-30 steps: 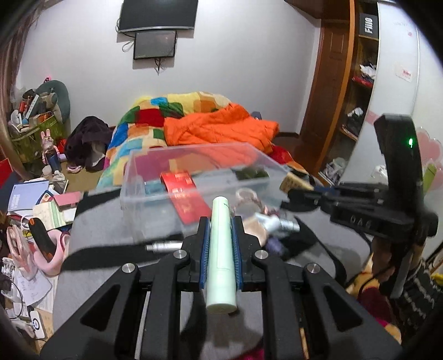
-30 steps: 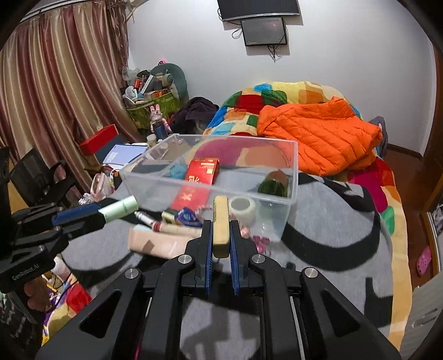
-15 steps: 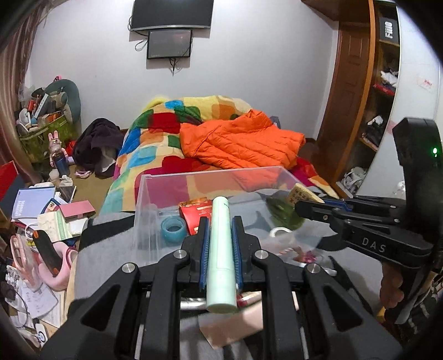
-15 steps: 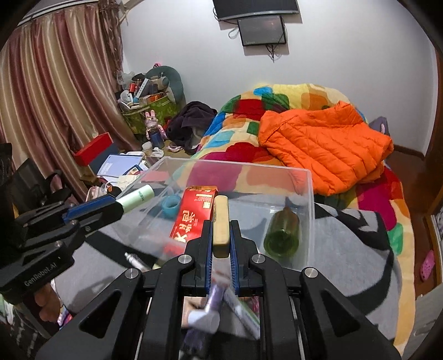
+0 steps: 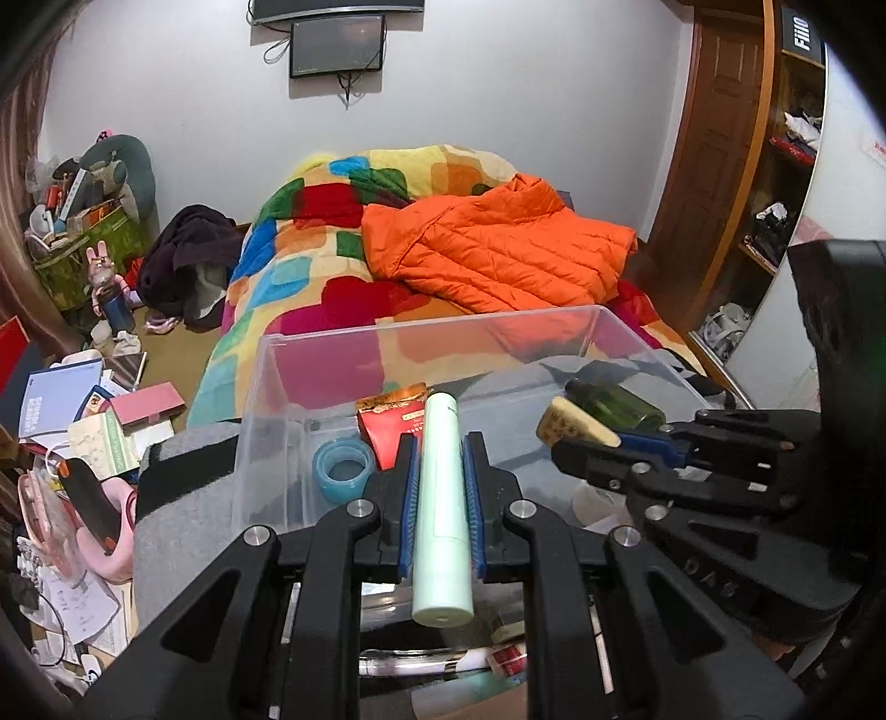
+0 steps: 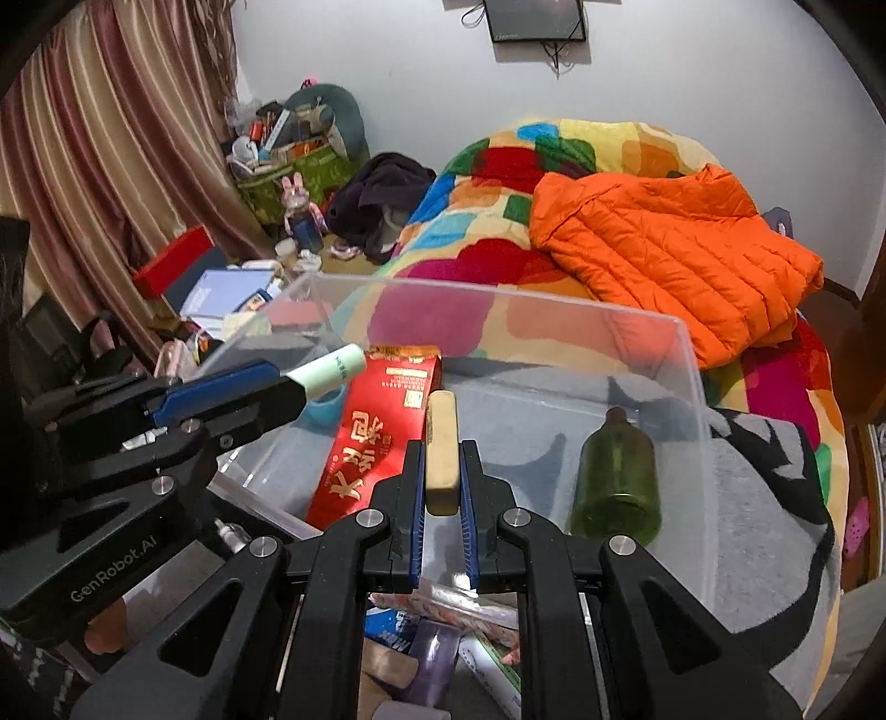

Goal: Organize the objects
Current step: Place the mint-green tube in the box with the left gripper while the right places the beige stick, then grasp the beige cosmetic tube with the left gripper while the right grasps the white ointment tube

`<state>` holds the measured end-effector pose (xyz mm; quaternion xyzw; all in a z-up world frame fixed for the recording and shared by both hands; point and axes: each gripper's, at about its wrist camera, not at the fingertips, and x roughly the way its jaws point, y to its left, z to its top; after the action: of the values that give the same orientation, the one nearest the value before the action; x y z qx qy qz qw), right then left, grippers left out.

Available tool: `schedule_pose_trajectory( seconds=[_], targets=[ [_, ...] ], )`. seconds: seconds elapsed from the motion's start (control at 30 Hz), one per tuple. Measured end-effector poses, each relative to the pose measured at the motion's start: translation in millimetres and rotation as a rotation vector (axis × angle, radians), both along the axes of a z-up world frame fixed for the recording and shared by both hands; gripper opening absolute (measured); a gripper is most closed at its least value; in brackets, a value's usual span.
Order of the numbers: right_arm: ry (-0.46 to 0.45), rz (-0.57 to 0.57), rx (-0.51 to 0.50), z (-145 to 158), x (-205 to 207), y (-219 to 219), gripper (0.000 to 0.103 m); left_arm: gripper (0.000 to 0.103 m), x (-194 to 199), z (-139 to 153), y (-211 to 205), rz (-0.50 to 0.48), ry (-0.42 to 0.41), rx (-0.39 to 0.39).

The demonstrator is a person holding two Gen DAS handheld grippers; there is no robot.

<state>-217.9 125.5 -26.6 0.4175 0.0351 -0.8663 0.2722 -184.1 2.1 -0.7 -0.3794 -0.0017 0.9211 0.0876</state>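
Left wrist: my left gripper (image 5: 441, 476) is clenched on a pale green tube (image 5: 443, 509) over the clear bin's (image 5: 421, 332) near wall; inside, blue tape roll (image 5: 343, 469) at 9 o'clock.

Right wrist: my right gripper (image 6: 442, 471) is clamped on a beige bar (image 6: 442, 448) above the bin, which holds a red packet (image 6: 382, 426) and, at 3 o'clock, a green bottle (image 6: 617, 482).

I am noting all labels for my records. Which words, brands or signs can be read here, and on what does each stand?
"GenRobot.AI": left gripper body.
"DAS": right gripper body.
"Fiio": black box on the shelf.
Red packet: large gold Chinese characters, not surely readable.
Green tube: print too small.
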Motion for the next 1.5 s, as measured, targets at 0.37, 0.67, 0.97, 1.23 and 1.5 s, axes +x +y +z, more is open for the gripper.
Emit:
schedule_pose_trajectory(
  seconds=[0.37, 0.67, 0.97, 1.23, 1.5],
  targets=[
    [0.038, 0.008, 0.016, 12.2, 14.4, 4.1, 0.011, 0.025, 15.1, 8.3, 0.1, 0.002, 0.022, 0.002],
    [0.131, 0.009, 0.032, 35.2, 46.6, 26.4, 0.026, 0.067, 54.7, 23.7, -6.1, 0.001, 0.087, -0.003],
    [0.188, -0.03, 0.101, 28.6, 81.3, 62.8, 0.043, 0.082, 90.5, -3.6, -2.9, -0.064, 0.002, -0.009],
    [0.08, -0.026, 0.152, -11.0, 88.6, 79.8, 0.043, 0.083, 93.1, -43.4, 19.5, -0.153, -0.126, -0.034],
    [-0.005, -0.001, 0.165, -35.3, 74.2, 72.9, 0.043, 0.085, 87.4, -53.0, 30.9, -0.162, -0.133, -0.047]
  ],
)
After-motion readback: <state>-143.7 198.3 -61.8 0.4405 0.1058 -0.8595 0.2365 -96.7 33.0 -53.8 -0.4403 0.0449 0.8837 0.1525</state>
